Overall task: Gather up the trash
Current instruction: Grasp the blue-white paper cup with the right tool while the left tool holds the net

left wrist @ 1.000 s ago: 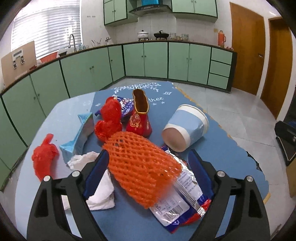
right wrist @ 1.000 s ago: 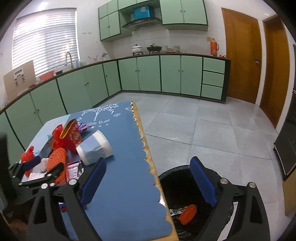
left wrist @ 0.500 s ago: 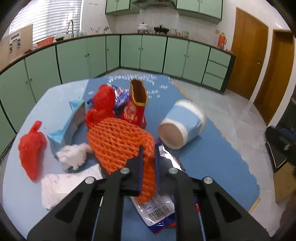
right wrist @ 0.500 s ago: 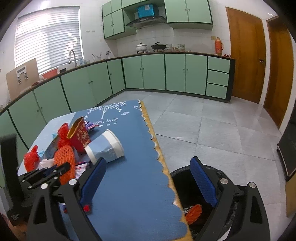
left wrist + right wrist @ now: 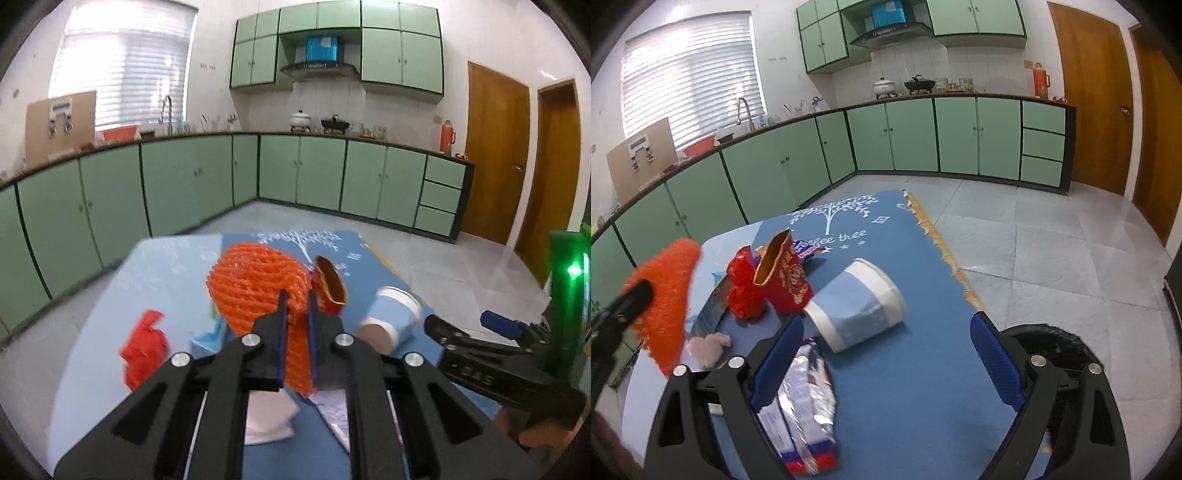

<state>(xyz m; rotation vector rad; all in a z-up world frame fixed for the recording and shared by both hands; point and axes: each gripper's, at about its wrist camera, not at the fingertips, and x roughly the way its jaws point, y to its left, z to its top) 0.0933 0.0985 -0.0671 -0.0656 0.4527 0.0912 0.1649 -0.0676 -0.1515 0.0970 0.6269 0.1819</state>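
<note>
The left gripper [image 5: 295, 299] is clamped on the orange foam net [image 5: 258, 284], its blue-padded fingers [image 5: 282, 332] pinching the net's lower end so that the mesh bulges up and to the left of them, lifted clear of the table [image 5: 166, 266]; the right wrist view shows the same net [image 5: 666, 295] hanging in the air at the left edge, above the table's near left corner. The right gripper [image 5: 886, 354] hovers with its jaws spread wide and nothing between them, low over the dark blue table runner [image 5: 916, 387]. Just in front of its left finger lies a crinkled silver and blue snack wrapper [image 5: 809, 406], and past that a light blue paper cup [image 5: 857, 306] lies on its side on the runner, its base towards the gripper. Behind the cup stands an open red and gold bag [image 5: 783, 273], touching a crumpled red plastic bag [image 5: 744, 286] on its left. A wad of white tissue [image 5: 707, 347] sits near the wrapper, beside a pale blue carton [image 5: 709, 314]. In the left wrist view another scrap of red plastic [image 5: 144, 350] lies apart at the table's left side. On the floor to the right of the table stands a black-lined trash bin [image 5: 1067, 347].
</note>
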